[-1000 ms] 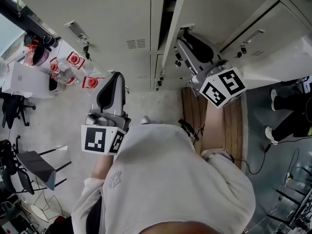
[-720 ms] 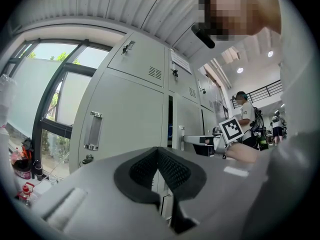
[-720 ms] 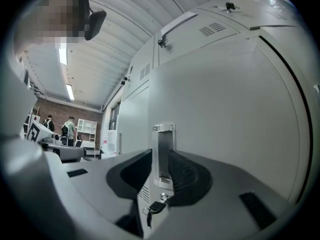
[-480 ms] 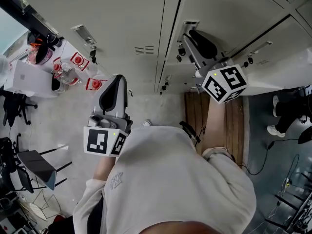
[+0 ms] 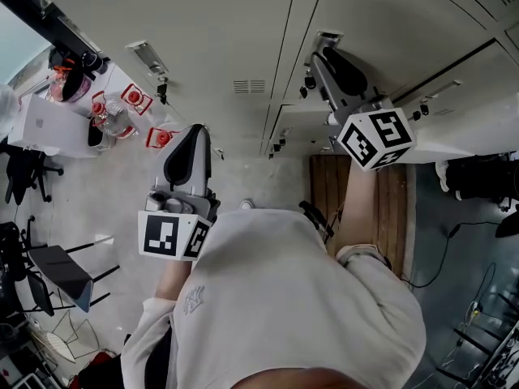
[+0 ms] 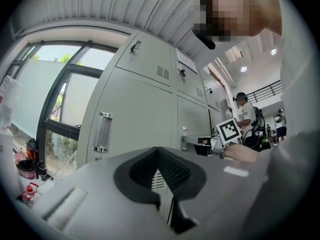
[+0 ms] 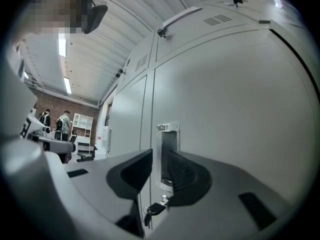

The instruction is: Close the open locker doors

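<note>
the left gripper (image 5: 191, 136) was held low and drawn back, jaws pressed together with nothing between them; the right gripper (image 5: 331, 57) was stretched further forward, jaws slightly apart.

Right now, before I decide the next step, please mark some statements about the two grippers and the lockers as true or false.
1. The fingers of the left gripper are together, with nothing between them. True.
2. The right gripper points at a locker door that has a recessed handle. True.
3. The right gripper is shut on a key. False: its fingers stand slightly apart and hold nothing; the key sits in the lock below the handle.
4. The left gripper rests against a locker door. False: it is held apart from the lockers and touches nothing.
</note>
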`<state>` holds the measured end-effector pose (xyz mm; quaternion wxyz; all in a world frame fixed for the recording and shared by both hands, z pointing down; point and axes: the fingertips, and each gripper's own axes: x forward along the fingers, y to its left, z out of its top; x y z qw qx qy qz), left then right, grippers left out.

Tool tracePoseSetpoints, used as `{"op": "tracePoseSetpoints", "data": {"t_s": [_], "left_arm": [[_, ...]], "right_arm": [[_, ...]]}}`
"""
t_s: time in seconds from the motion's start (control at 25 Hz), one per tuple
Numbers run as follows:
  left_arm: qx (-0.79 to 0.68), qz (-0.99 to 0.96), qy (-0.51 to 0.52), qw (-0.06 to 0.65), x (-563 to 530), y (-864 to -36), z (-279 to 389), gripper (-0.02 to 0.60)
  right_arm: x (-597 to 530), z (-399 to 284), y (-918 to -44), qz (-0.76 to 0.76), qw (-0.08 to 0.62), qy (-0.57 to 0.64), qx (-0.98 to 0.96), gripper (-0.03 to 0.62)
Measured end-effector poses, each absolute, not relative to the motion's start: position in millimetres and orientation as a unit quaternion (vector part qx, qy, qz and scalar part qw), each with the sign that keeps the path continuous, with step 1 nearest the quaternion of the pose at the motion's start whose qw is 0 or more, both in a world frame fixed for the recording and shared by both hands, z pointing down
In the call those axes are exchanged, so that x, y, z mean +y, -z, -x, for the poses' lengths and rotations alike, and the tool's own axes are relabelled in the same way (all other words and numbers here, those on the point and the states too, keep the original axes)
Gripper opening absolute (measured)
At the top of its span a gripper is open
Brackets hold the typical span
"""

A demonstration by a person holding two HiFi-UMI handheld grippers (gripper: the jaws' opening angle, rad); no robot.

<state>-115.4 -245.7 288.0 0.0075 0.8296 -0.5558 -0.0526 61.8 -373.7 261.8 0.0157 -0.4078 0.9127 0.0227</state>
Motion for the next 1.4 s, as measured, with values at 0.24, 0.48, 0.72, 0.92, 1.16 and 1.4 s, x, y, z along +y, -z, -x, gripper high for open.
{"op": "tracePoseSetpoints", "data": {"t_s": [0.24,0.48,0.72,0.92,1.16,1.4], "left_arm": [[-0.553,-0.831,0.051,0.009,-247.6,-289.6,117.7,0.002],[-0.547,-0.836,0.05,0.011,-246.6,-292.1,112.9,0.002],[-0.547,-0.835,0.052,0.008,-238.6,-288.0,111.1,0.002],[-0.547,-0.836,0.051,0.008,-229.2,-286.8,104.4,0.002],[-0.539,-0.841,0.051,0.009,-214.9,-285.2,84.7,0.002],[-0.53,-0.847,0.048,0.018,-196.9,-290.6,55.1,0.002]], "right_arm": [[-374.8,-60.7,-263.7,0.41,0.015,-0.023,0.911,0.081],[-376.6,-57.2,-267.0,0.416,0.008,-0.02,0.909,0.081],[-364.9,-56.8,-258.4,0.417,0.012,-0.03,0.908,0.081],[-341.0,-63.5,-242.8,0.428,0.02,-0.06,0.901,0.047],[-291.3,-77.4,-223.9,0.427,0.051,-0.066,0.9,0.014],[-239.8,-100.9,-235.3,0.427,0.043,-0.061,0.901,0.012]]}}
